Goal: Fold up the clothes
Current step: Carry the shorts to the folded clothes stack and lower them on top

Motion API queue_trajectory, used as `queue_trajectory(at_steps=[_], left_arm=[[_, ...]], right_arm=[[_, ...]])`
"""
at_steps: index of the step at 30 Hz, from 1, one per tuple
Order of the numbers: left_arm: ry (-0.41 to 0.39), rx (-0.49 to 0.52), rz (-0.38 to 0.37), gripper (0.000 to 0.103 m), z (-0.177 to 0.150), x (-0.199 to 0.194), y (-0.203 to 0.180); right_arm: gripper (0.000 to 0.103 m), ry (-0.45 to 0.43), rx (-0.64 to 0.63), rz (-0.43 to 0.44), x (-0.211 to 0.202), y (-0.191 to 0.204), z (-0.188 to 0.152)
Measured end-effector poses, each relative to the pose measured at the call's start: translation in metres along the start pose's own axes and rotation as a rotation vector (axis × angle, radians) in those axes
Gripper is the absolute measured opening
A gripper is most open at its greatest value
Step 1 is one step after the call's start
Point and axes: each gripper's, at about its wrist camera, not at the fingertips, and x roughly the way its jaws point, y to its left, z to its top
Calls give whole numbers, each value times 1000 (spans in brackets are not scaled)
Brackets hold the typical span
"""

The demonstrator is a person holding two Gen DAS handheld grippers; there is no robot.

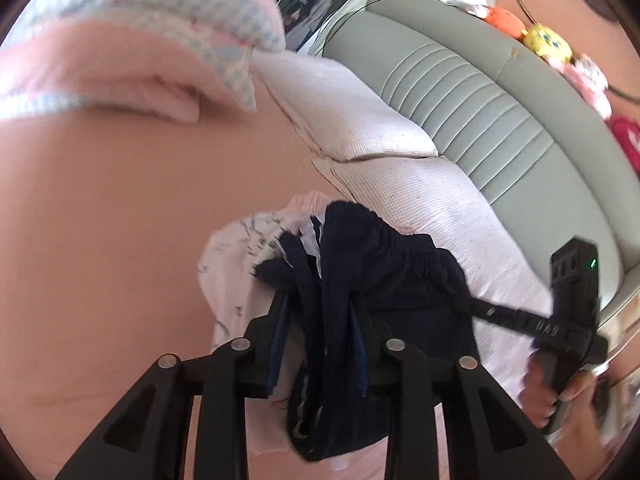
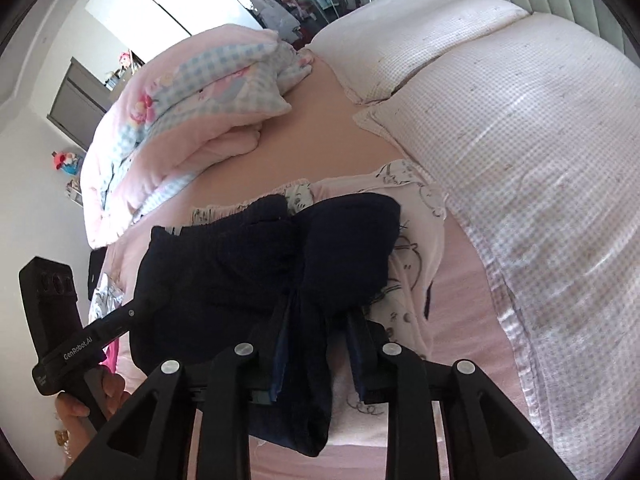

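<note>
A dark navy garment (image 1: pixel 384 264) with an elastic waistband hangs bunched above the pink bed. My left gripper (image 1: pixel 320 304) is shut on one end of it, cloth drooping between the fingers. My right gripper (image 2: pixel 316 312) is shut on the other end of the navy garment (image 2: pixel 256 264). The right gripper also shows in the left wrist view (image 1: pixel 464 304), pinching the waistband; the left gripper shows at lower left of the right wrist view (image 2: pixel 140 308). A pale pink printed garment (image 2: pixel 408 248) lies flat on the bed beneath; it also shows in the left wrist view (image 1: pixel 240 256).
Two white waffle pillows (image 1: pixel 360 120) (image 2: pixel 520 140) lie against a grey-green padded headboard (image 1: pixel 480 92). A folded pink and blue-check quilt (image 2: pixel 188 108) sits at the far side of the pink sheet (image 1: pixel 120 220). Plush toys (image 1: pixel 544 40) line the headboard top.
</note>
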Motion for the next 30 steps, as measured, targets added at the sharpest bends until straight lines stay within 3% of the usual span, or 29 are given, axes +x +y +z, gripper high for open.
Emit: queue_trajectory(at_steps=[3, 5, 8, 12, 15, 18, 20, 22, 23, 24, 26, 30], left_arm=[[-125, 136, 98, 28, -1, -22, -22], [-156, 228, 81, 28, 0, -22, -38], [-78, 289, 52, 28, 2, 4, -53], [33, 297, 97, 28, -6, 48, -58], [60, 313, 103, 28, -15, 56, -48], [48, 352, 109, 28, -17, 46, -48], [30, 326, 113, 28, -13, 35, -47], [-13, 263, 68, 33, -6, 16, -43], [-37, 235, 55, 42, -4, 4, -41], [-61, 211, 54, 54, -5, -8, -37], [-106, 164, 55, 64, -6, -34, -30], [-145, 89, 143, 73, -22, -86, 3]], right_arm=[[26, -35, -23, -25, -9, 3, -1], [26, -59, -38, -42, -14, 5, -1], [26, -82, -72, -53, -19, 12, -3], [26, 43, -159, -93, 24, 36, -19], [25, 83, -170, -134, 47, 26, -29], [21, 66, -102, -73, 41, 7, -28], [26, 40, -77, -72, 29, 4, -24], [28, 15, -61, -75, 16, 5, -20], [31, 14, -51, -58, 9, 8, -18], [38, 11, -42, -48, 2, 13, -17], [47, -14, -47, -38, -16, 32, -20], [71, -45, -82, -43, -45, 89, -37]])
